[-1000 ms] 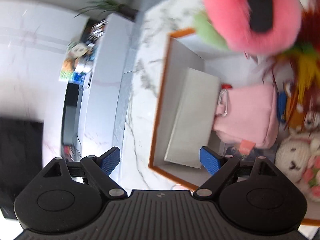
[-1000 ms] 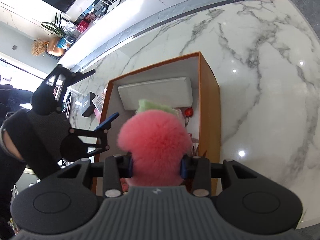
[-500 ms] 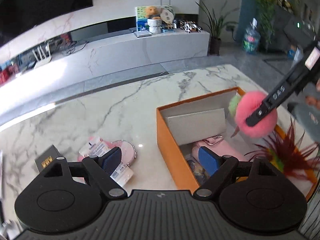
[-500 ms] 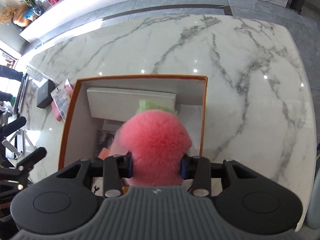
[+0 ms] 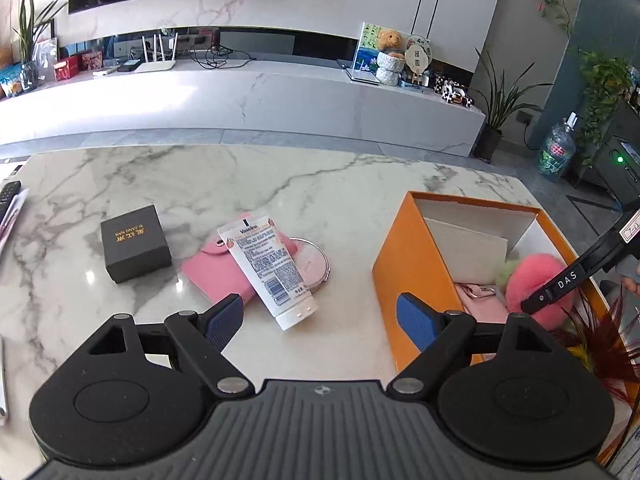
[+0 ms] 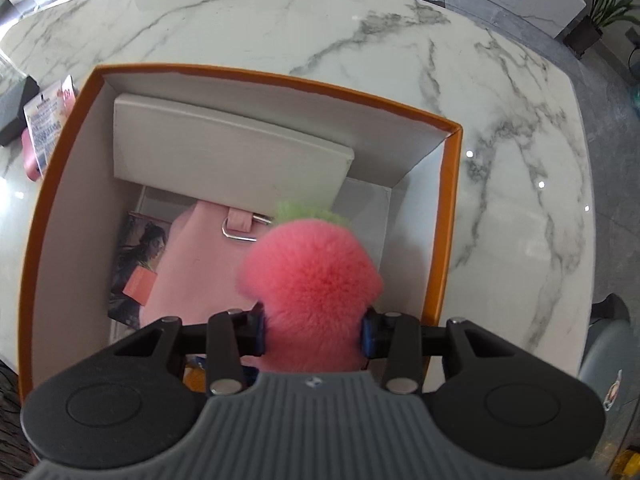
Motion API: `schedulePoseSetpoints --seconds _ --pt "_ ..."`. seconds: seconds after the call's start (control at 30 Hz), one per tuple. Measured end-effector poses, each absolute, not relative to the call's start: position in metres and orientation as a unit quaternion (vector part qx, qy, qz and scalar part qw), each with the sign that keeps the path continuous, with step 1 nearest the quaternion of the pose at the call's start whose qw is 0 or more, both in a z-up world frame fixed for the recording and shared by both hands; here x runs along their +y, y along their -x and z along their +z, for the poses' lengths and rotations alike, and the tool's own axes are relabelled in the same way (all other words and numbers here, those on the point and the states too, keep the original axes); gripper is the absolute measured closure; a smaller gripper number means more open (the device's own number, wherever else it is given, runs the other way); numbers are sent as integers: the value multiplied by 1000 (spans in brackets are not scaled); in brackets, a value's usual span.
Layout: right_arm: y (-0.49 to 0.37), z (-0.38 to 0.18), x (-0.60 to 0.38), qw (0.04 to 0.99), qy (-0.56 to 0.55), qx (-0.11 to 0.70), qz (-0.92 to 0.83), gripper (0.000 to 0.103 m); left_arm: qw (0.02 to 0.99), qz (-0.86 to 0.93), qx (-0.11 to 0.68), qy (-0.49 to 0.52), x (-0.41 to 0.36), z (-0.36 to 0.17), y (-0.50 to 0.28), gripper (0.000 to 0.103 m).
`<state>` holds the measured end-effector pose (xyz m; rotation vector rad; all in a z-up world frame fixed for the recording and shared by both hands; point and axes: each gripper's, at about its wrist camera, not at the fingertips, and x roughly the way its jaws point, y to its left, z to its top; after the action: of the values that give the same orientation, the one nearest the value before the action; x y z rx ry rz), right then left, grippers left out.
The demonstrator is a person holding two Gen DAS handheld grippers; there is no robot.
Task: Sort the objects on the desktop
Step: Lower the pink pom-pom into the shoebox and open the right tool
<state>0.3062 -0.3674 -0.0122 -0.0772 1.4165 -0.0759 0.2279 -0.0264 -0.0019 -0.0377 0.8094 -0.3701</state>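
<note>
My right gripper (image 6: 314, 330) is shut on a fluffy pink strawberry plush (image 6: 312, 280) with a green tuft, pointing down into the orange box (image 6: 450, 216). From the left wrist the same plush (image 5: 532, 276) hangs inside the orange box (image 5: 400, 256) in that gripper's black fingers. My left gripper (image 5: 320, 318) stands open above the marble table, nothing between its blue pads. Ahead of it lie a white Vaseline tube (image 5: 268, 268), a pink wallet (image 5: 212, 272), a round pink mirror (image 5: 312, 260) and a black gift box (image 5: 134, 248).
Inside the box lie a grey-white flat case (image 6: 224, 148), a pink pouch (image 6: 192, 268) with a metal ring and a photo card (image 6: 136, 256). Red feathery decoration (image 5: 600, 344) sits at the box's near right. A remote (image 5: 8, 196) lies at the table's left edge.
The left gripper has rolled upright and swung left, from over the box to over the tube and wallet. The right gripper has sunk with the plush further into the box.
</note>
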Motion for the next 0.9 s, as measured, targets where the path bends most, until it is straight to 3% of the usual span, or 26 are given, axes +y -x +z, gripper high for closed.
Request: schedulePoseSetpoints --seconds 0.27,0.33,0.37,0.5,0.7,0.9 --pt "-310 -25 -352 741 107 661 -56 57 890 -175 419 32 -18 -15 -227 4" --pt "-311 -24 -349 741 113 658 -67 45 889 -176 421 36 -16 -14 -226 4" --pt "-312 -23 -348 743 116 655 -71 33 890 -178 418 35 -16 -12 -224 4" --pt "-309 -10 -339 766 144 624 -57 9 896 -179 405 11 -19 -7 -215 4" --pt "-303 22 -322 823 204 530 13 5 897 -187 400 -5 -18 -5 -207 4" --pt "-294 16 -295 832 329 413 173 6 897 -180 401 -40 -23 -9 -205 4"
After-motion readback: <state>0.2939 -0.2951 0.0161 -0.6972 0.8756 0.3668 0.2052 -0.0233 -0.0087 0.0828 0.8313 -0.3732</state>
